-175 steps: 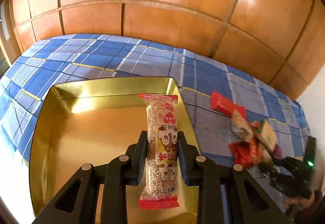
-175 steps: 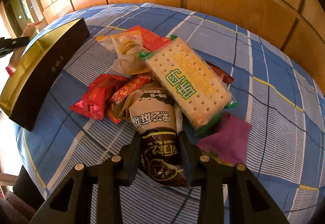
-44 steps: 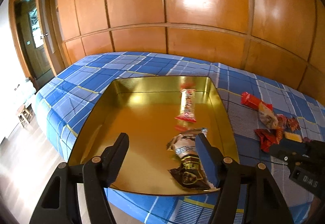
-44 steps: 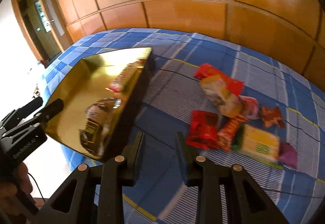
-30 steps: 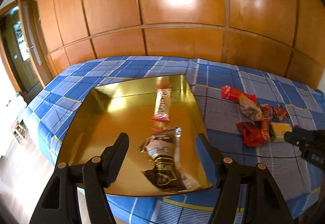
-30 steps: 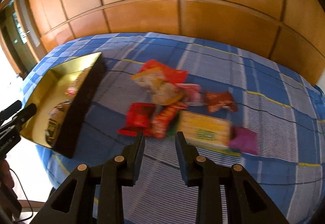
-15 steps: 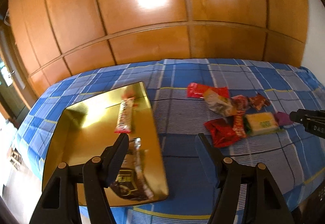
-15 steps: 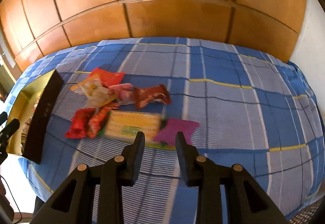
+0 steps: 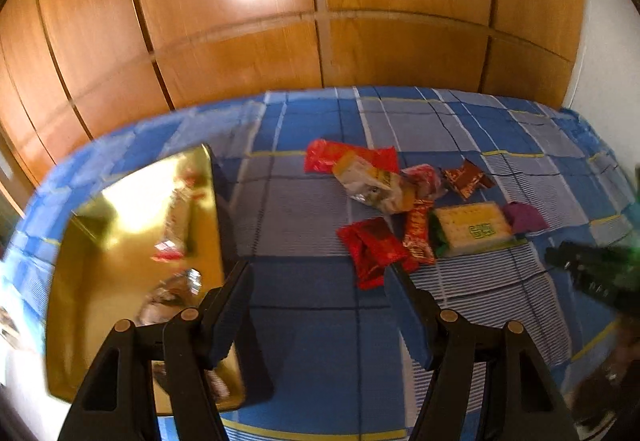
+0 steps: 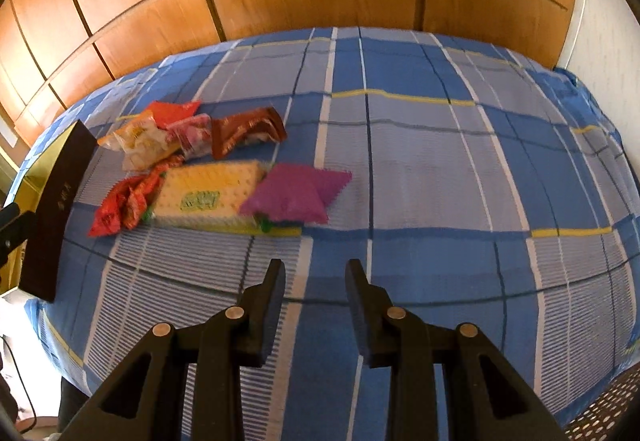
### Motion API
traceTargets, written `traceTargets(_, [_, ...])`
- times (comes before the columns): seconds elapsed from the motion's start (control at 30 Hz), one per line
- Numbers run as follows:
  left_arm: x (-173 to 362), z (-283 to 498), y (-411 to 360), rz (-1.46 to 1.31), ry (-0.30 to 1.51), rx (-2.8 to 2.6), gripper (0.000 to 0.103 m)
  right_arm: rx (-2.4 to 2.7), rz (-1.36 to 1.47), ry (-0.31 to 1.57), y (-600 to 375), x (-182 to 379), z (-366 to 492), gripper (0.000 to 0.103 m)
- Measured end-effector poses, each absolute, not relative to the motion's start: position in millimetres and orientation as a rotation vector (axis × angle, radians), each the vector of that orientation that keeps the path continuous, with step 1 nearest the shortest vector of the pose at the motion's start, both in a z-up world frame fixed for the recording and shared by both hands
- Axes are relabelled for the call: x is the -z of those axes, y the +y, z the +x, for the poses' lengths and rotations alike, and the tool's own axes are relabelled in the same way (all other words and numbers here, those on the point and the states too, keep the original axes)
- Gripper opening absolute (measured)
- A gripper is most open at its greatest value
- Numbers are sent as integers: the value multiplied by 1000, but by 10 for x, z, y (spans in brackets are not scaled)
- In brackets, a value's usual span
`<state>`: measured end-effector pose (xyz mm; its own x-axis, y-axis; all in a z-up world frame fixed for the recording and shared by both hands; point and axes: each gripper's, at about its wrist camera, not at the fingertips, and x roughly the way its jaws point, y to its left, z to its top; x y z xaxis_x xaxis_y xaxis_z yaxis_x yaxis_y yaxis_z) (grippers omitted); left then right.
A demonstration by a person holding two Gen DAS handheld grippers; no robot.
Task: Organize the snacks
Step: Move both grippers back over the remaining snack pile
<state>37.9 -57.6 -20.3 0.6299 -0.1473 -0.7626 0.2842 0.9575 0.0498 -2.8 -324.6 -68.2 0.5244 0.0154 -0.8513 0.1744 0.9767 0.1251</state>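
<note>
A gold tray (image 9: 76, 281) with dark outer walls sits at the left on a blue checked bedspread (image 9: 320, 305); two snack packs lie in it, a puffed-rice bar (image 9: 176, 225) and a dark pack (image 9: 168, 297). A pile of snacks lies to its right: a cracker pack (image 9: 472, 227), red packs (image 9: 372, 245), a purple pack (image 10: 296, 197), a brown pack (image 10: 246, 131). My left gripper (image 9: 320, 285) is open and empty above the bedspread between the tray and the pile. My right gripper (image 10: 314, 277) is open and empty, in front of the pile. It also shows in the left wrist view (image 9: 592, 273).
Wooden wardrobe panels (image 9: 320, 21) stand behind the bed. A white wall (image 10: 600, 21) is at the right. The tray's dark side (image 10: 56, 213) shows at the left of the right wrist view. The bed's front edge drops off near both grippers.
Both grippers have swung to the right, away from the tray and toward the snack pile. The tray has slid to the left in both views. Both stay open and empty.
</note>
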Motion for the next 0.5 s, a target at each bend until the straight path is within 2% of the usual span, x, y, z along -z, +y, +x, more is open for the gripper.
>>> traceTargets(0.2, [289, 565, -594, 130, 918, 256, 62, 87, 231, 1027, -3263, 765, -41, 31])
traceTargets(0.5, [334, 891, -682, 39, 1002, 298, 62, 84, 245, 1024, -3278, 816, -33, 32])
